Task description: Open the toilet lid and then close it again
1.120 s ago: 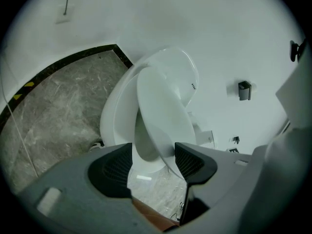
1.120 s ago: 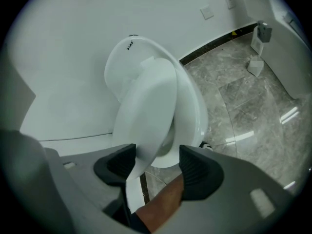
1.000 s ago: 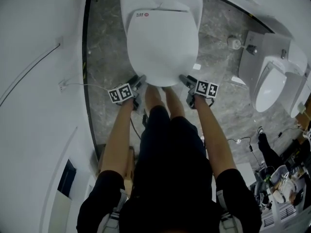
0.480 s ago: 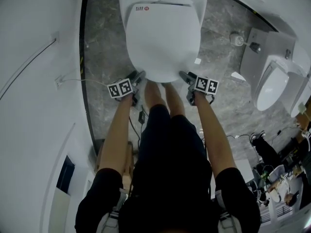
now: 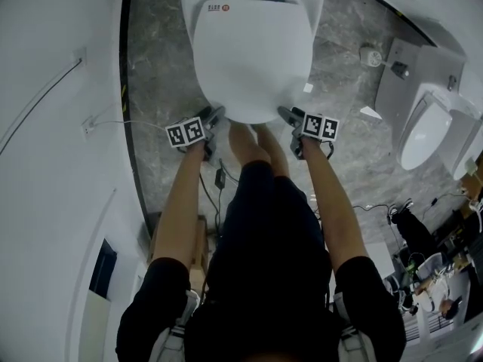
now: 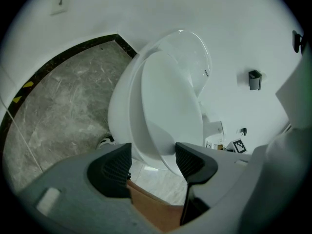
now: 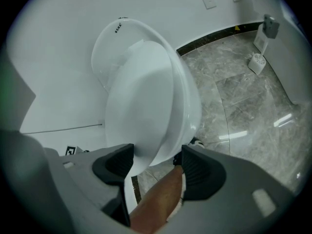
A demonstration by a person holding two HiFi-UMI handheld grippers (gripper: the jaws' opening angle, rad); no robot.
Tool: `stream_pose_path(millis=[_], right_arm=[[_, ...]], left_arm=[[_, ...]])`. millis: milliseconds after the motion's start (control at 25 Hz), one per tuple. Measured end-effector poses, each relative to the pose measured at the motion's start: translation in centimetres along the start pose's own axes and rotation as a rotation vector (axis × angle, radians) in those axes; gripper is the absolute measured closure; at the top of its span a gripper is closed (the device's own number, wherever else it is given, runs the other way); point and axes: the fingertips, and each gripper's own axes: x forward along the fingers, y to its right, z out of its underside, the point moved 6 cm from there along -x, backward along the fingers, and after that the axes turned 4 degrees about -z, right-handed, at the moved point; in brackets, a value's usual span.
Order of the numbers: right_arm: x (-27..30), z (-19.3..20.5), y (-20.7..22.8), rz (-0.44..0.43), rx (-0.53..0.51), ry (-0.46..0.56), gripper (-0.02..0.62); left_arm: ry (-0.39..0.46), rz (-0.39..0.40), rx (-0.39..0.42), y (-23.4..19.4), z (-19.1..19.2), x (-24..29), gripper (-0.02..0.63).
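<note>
Your toilet lid (image 5: 253, 51) is down flat on the bowl, dead ahead of you, long axis running straight away from your feet. Left gripper (image 5: 214, 116) and right gripper (image 5: 286, 115) both have jaws spread, nothing pinched, one at each side of the lid's front curve and about equally near. I reckon that front lip is what you need to get under.

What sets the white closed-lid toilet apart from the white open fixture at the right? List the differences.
The white closed-lid toilet has its bowl covered; the white fixture at the right shows an open oval hollow. The toilet stands straight ahead of the person; the fixture sits aside, against a grey panel. The toilet bears a small red mark; none shows on the fixture. Both are glossy white.
</note>
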Motion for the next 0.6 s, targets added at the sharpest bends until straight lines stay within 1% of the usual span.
stream_pose_path(millis=[360, 600], right_arm=[[1.5, -0.1, 1.0, 0.038, -0.016, -0.016, 0.296], [2.3, 0.0, 1.9, 0.067, -0.013, -0.015, 0.296]], left_arm=[[-0.052, -0.021, 0.041, -1.3, -0.2, 1.4, 0.337], [-0.075, -0.02, 0.058, -2.1, -0.2, 2.6, 0.337]])
